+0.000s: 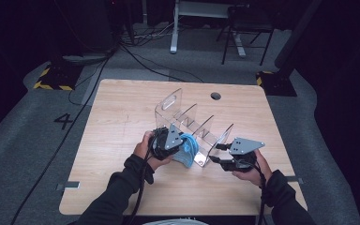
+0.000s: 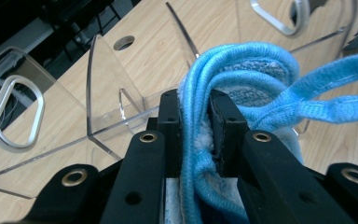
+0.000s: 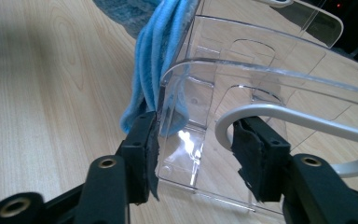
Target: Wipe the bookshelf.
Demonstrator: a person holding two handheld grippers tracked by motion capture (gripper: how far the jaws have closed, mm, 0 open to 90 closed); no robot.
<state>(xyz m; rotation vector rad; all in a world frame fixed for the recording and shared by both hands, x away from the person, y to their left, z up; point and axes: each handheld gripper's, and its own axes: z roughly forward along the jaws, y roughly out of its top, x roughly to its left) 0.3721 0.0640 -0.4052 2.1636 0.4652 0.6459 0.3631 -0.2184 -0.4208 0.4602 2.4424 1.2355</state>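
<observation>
Wooden table (image 1: 122, 117); clear acrylic rack (image 1: 187, 119) between cloth-clamping left gripper (image 1: 180, 143), right gripper (image 1: 221, 153)

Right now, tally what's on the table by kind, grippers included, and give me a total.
Grippers: 2, the left gripper shut on the cloth, the right gripper at the rack's near end panel.
Blue cloth: 1
Clear rack: 1
Total: 4

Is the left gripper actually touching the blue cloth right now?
Touching. In the left gripper view, the left gripper has both jaws pressed against the bunched blue cloth between them.
</observation>
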